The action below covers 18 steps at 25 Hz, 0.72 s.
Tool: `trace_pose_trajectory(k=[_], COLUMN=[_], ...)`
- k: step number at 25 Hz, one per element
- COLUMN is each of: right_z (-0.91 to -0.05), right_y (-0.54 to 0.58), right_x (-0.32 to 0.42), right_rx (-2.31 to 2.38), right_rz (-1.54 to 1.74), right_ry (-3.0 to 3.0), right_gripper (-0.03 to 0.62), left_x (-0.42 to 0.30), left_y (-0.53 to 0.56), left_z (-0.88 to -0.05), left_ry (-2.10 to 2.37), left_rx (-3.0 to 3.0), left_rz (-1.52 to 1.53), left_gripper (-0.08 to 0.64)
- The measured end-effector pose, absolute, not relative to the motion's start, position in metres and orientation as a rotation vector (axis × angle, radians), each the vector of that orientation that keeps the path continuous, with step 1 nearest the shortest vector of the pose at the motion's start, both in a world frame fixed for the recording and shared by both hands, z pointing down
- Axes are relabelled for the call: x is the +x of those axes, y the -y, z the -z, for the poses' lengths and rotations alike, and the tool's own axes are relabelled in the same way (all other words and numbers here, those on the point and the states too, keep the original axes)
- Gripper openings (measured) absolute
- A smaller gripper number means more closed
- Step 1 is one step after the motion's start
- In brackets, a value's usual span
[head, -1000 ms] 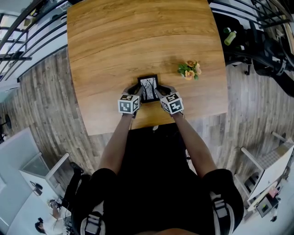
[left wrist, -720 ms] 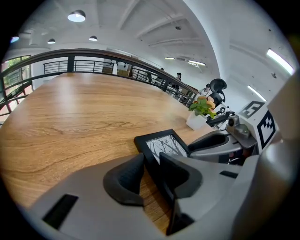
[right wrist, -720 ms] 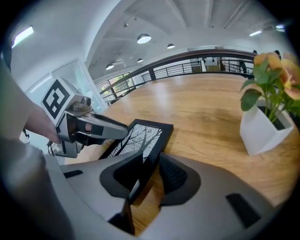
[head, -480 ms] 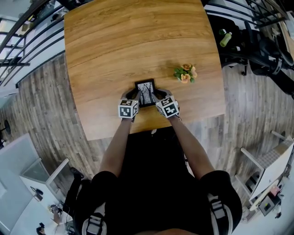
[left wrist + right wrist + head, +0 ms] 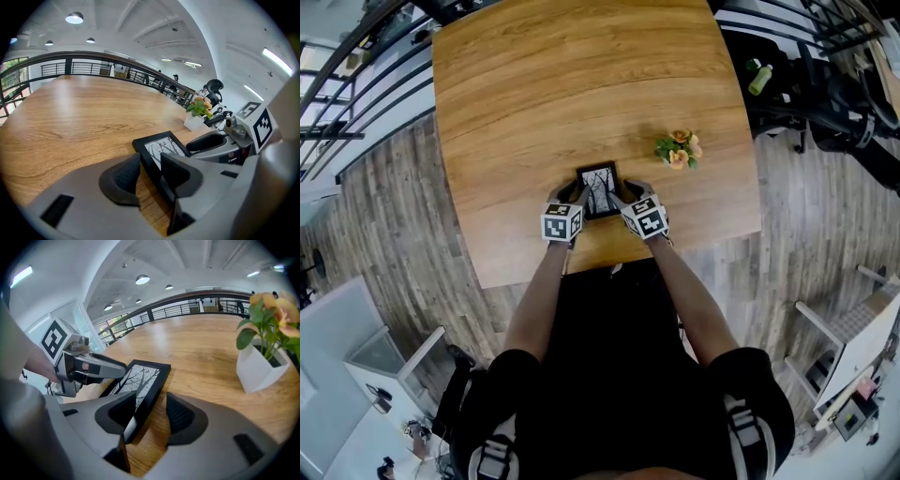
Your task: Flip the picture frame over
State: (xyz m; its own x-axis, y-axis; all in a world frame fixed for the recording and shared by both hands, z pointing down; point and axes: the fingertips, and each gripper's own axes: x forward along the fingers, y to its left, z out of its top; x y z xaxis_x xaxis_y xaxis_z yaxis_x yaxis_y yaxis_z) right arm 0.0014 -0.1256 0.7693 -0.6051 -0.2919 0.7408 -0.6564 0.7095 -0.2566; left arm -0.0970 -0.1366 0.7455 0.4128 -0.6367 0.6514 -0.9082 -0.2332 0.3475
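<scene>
A brown wooden table (image 5: 516, 94) holds a small black picture frame (image 5: 599, 188). The frame is close to the table's near edge, the one by the person, and about halfway along it. The picture side faces up and shows bare dark tree branches on white. The frame looks like it lies flat on the wood. The left gripper (image 5: 573, 195) is at the frame's left side and the right gripper (image 5: 624, 195) is at its right side, so the frame sits between the two. Both point down at a slant toward the table. In the left gripper view, the frame's left edge runs in between the two jaws. The jaws stand partly apart and have just been opening. There is a strip of bare wood between the frame and the outer pad (image 5: 123, 177), so nothing is squeezed. In the right gripper view, the frame's right edge runs in between that gripper's jaws too. These jaws have also just been opening and stand partly apart, with a gap between the frame and the outer pad (image 5: 180, 416). Neither gripper has hold of the frame. A little white pot of flowers (image 5: 678, 150) stands farther back, toward the table's right edge, well apart from the frame.
</scene>
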Motion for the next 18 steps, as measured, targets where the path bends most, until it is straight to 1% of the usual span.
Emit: trace_pose_trajectory(k=[6,7,10,11,15,18], right_z=[-0.765,-0.761,-0.745,-0.741,-0.729,-0.727], right_y=[0.122,0.122,0.121,0.118,0.111,0.109], right_x=[0.008,0.009,0.014,0.015,0.02,0.026], right_rx=[0.743,0.737,0.728,0.722,0.69,0.693], right_rz=[-0.693,-0.686,-0.655,-0.652,-0.616,-0.587], right_ry=[2.226,2.239,2.282,2.295,2.331,2.322], right_gripper=[0.212,0.176,0.024,0.008,0.008,0.008], left_x=[-0.099,-0.1,-0.102,-0.104,-0.115,-0.121], left_y=[0.134,0.133,0.128,0.125,0.115,0.108], left_z=[-0.738,-0.736,-0.726,-0.722,-0.706,-0.7], left_ry=[1.32,1.323,1.328,1.328,1.353,1.372], left_rx=[1.973,1.976,1.992,1.997,1.983,1.996], left_rz=[-0.473,-0.472,-0.458,-0.445,-0.365,-0.37], left_gripper=[0.135,0.135,0.135,0.135,0.132,0.085])
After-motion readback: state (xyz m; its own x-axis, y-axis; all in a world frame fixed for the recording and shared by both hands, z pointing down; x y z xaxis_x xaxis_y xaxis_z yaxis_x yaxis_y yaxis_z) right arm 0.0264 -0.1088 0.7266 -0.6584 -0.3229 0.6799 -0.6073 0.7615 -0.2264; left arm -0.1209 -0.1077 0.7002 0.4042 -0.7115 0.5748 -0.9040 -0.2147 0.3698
